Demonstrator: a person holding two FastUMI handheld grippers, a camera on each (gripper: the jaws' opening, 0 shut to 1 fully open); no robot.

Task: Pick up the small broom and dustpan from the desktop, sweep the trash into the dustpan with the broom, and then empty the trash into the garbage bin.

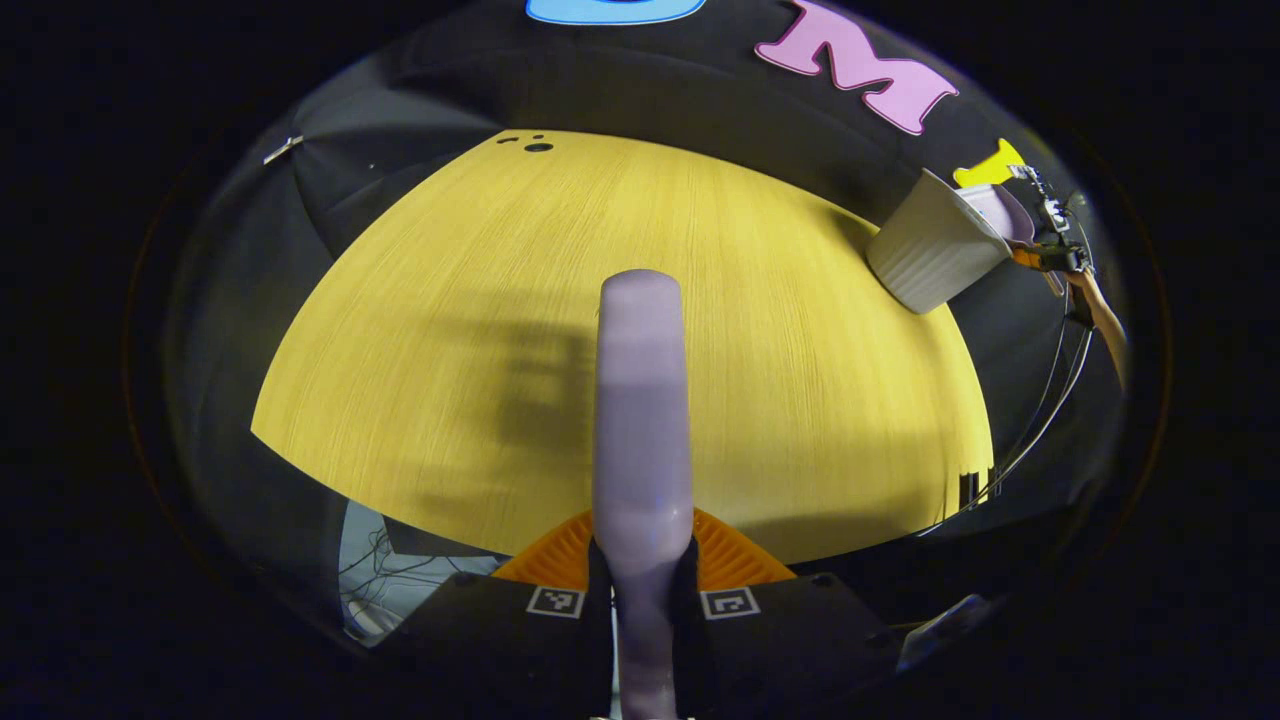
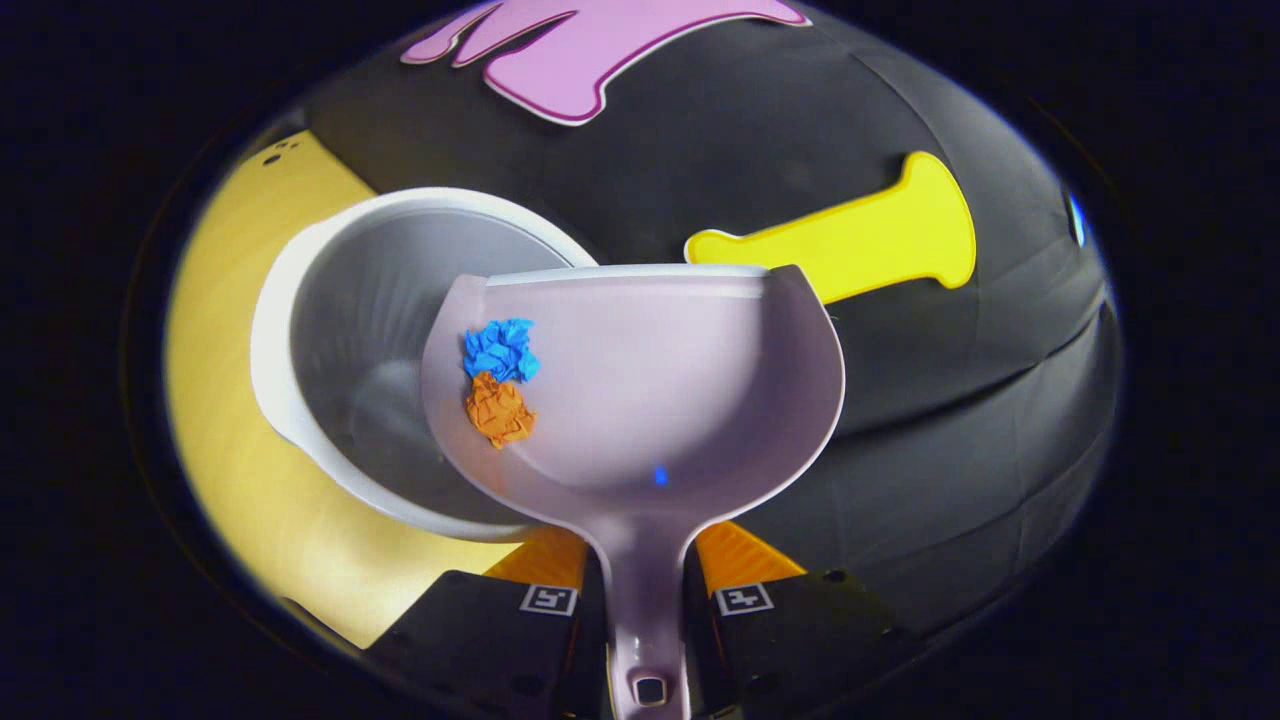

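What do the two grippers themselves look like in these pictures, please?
Each gripper, left gripper and right gripper, has a dark, blocky body carrying two small square black-and-white markers, one on each side. Ribbed orange parts fan out ahead of the body. In the left gripper view, thin cables trail from the distant right gripper.

In my right gripper view, the dustpan (image 2: 640, 400) sits at centre frame, overlapping the bin (image 2: 330, 360) behind it at left; two paper scraps (image 2: 500, 380) lie in the pan's left half. In my left gripper view, the broom (image 1: 641, 420) rises from bottom centre over the table (image 1: 800, 400), bin at upper right.
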